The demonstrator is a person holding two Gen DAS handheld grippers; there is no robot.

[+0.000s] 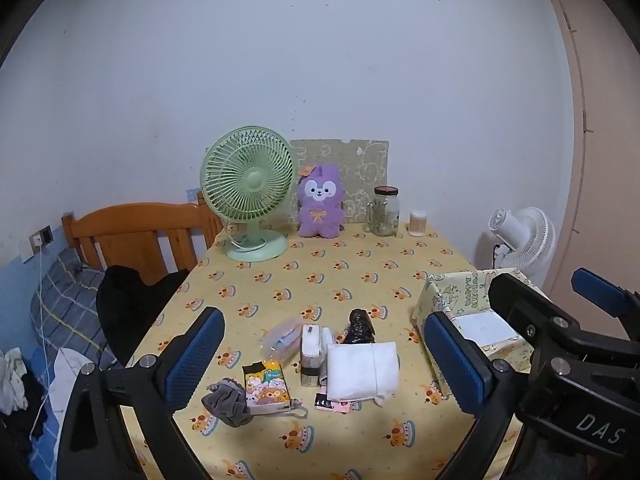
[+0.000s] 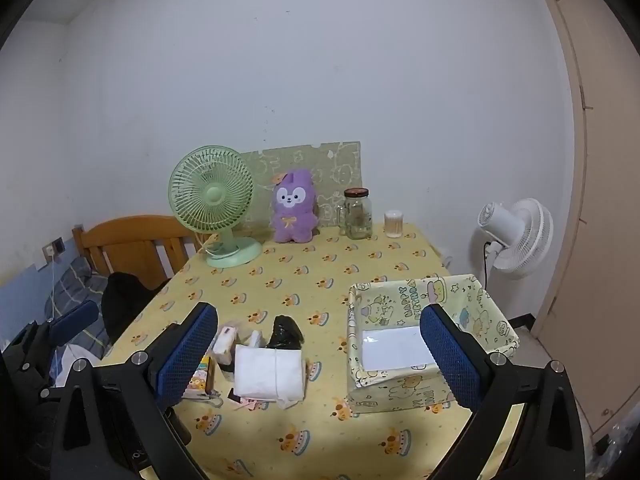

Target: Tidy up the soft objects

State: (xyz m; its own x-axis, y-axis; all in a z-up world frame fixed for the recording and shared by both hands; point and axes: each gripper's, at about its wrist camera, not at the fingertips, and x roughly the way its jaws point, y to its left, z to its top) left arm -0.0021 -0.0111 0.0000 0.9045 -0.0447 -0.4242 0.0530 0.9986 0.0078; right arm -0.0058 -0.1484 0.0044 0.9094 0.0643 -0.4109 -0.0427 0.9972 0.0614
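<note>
Both the left gripper [image 1: 324, 360] and right gripper [image 2: 316, 356] hover wide apart and empty above the tabletop [image 1: 320, 276], whose far half lies bare. Soft objects cluster near its front edge: white folded cloth [image 1: 362, 368], grey scrunchie [image 1: 226, 400], beside the paper-lined box [image 2: 424, 344]; the left gripper partly hides a cartoon packet [image 2: 200, 380] in the right view

In the right wrist view a blue pad of the right hand-held gripper [image 2: 322, 360] hides most of the cartoon-printed packet [image 2: 199, 382], while the glass jar's [image 1: 386, 211] contents stay too small to identify.
</note>
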